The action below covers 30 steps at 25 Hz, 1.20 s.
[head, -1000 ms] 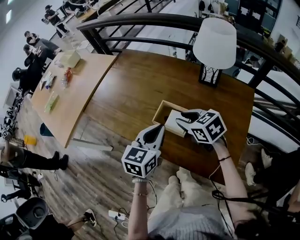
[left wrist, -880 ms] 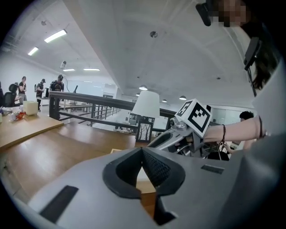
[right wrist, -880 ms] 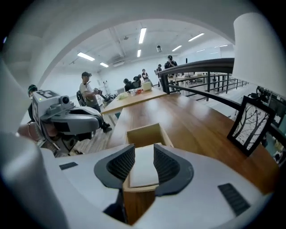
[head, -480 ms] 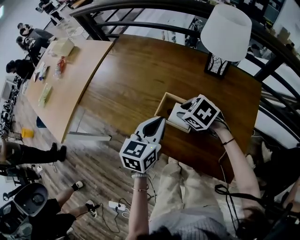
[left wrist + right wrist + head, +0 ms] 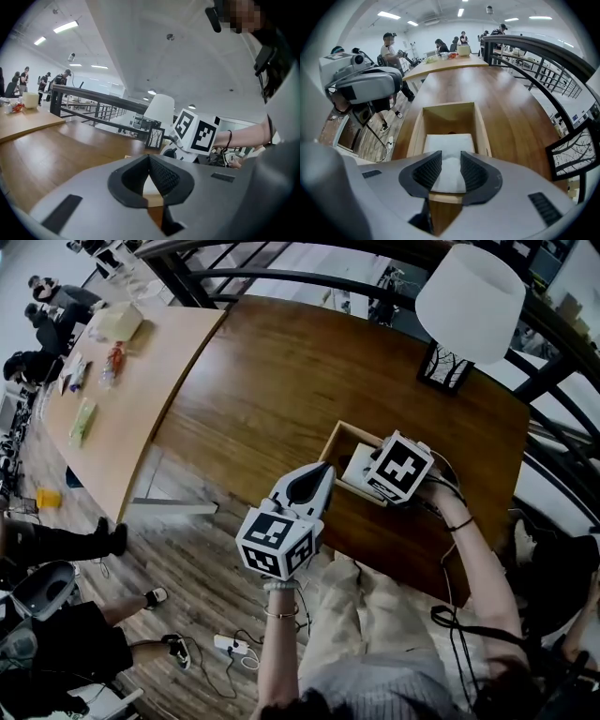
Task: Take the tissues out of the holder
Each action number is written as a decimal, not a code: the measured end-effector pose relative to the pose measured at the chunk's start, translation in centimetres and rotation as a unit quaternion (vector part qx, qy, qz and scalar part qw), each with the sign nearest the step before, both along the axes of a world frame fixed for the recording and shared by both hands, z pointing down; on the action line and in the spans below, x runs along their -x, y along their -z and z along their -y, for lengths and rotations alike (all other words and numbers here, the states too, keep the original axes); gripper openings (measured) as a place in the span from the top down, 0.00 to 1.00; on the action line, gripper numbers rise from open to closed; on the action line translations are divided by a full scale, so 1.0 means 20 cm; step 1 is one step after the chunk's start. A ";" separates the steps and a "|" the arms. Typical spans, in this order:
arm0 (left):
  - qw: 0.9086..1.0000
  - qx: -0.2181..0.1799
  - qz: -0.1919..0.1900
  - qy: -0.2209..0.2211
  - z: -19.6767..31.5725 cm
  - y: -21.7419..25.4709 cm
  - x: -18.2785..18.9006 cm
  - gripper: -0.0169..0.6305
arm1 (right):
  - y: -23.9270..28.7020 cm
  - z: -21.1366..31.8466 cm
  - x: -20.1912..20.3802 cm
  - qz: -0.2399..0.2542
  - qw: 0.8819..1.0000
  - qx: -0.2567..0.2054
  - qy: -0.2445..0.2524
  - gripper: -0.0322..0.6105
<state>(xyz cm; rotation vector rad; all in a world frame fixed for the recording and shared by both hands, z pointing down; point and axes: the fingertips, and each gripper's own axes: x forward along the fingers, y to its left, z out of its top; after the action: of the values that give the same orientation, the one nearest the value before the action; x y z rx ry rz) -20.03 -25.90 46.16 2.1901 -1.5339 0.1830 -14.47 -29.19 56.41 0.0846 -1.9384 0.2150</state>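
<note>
Wooden table [image 5: 281, 381], holder [image 5: 481, 125], tissues [image 5: 449, 146] inside

White lamp [image 5: 471, 302] at upper right, dark wooden table [image 5: 272, 390] across centre, paler table [image 5: 141, 381] at upper left, black railing [image 5: 281, 276] along top, power strip [image 5: 230, 645] on floor, lower left.

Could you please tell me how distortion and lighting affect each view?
Head view: fisheye bends the railing, and the lamp shade is nearly blown out. Left gripper view: ceiling lights glare and the edges darken. Right gripper view: dark vignetted corners, yet the tissues look sharp.
</note>
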 end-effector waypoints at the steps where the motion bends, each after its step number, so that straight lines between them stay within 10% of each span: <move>1: 1.000 0.000 -0.002 0.000 0.01 0.00 0.00 0.96 | -0.01 0.00 0.00 -0.011 1.000 0.001 0.008 0.77; 30: 0.999 -0.027 -0.010 -0.020 0.06 0.09 -0.07 0.96 | 0.38 0.03 -0.02 0.212 0.973 -0.003 -0.091 0.93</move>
<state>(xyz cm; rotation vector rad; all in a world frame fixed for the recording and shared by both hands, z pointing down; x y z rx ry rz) -18.70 -27.04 44.31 2.2581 -1.5025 0.1342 -14.07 -29.88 48.79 0.2366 -2.3588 0.3724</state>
